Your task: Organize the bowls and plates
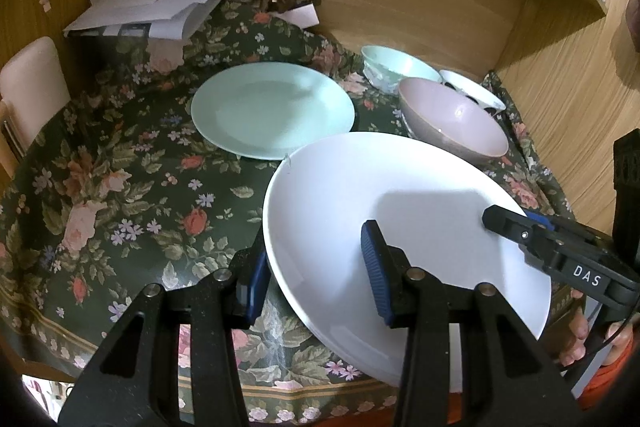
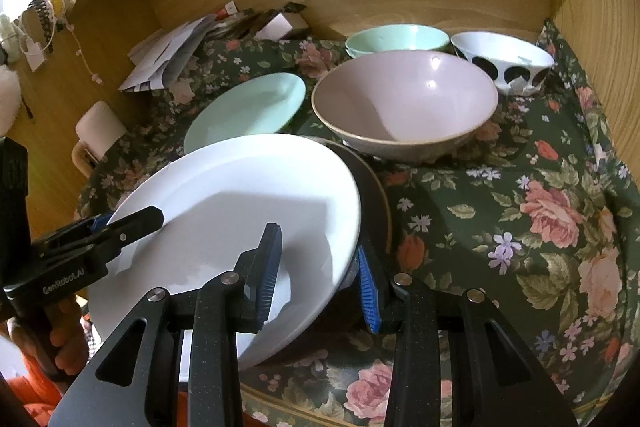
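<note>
A large white plate (image 1: 380,211) is tilted above the floral tablecloth, also in the right wrist view (image 2: 240,195). My left gripper (image 1: 316,267) straddles its left rim, one pad above and one below, jaws apart. My right gripper (image 2: 320,267) straddles the plate's right rim and also shows in the left wrist view (image 1: 520,231). A dark plate (image 2: 378,199) lies under the white one. A mint plate (image 1: 272,109) lies further back. A pink bowl (image 2: 404,103), a mint bowl (image 2: 396,37) and a white bowl with black spots (image 2: 504,61) stand at the back right.
The table (image 2: 520,187) sits in a wooden alcove with walls behind and at the right. A pile of papers (image 1: 160,3) lies at the back left. A chair back (image 1: 32,83) stands at the left edge.
</note>
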Demonstrator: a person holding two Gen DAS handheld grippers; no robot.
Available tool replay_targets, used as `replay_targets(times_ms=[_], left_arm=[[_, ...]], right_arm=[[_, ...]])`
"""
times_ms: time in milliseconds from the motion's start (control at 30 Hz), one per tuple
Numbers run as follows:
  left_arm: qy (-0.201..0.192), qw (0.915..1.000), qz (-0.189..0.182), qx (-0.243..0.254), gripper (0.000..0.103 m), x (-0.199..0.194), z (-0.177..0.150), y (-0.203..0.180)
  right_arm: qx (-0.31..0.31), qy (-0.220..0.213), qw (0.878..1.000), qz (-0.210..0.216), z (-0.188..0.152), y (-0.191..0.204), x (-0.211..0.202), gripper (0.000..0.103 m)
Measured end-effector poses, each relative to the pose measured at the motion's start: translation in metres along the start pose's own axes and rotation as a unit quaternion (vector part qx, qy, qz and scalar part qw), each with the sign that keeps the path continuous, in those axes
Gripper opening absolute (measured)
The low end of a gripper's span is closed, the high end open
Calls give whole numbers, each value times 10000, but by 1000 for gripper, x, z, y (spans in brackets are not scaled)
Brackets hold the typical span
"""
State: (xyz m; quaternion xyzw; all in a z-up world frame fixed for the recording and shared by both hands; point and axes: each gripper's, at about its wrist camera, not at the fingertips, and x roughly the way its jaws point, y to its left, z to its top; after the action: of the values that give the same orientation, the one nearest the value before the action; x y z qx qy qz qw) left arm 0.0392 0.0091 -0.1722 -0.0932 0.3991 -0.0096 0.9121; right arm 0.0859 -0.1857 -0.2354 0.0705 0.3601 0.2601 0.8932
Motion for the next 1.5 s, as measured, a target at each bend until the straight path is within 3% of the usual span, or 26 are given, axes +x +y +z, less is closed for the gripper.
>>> replay_targets(times_ms=[433, 933, 1400, 1500], left_arm=[[310, 9995, -40, -25, 43, 23, -5, 3], [339, 9994, -37, -74, 43, 33, -6, 9], [236, 9995, 72, 216, 43, 39, -5, 6], [197, 9995, 91, 243, 43, 38, -4, 5]], right_arm=[[88, 161, 9998, 20, 2, -7, 11, 33], [91, 289, 9995, 6, 7, -7, 17, 35], [6, 274, 9992, -282, 7, -6, 7, 32], [-250, 83, 9975, -657, 8, 0, 0, 32]])
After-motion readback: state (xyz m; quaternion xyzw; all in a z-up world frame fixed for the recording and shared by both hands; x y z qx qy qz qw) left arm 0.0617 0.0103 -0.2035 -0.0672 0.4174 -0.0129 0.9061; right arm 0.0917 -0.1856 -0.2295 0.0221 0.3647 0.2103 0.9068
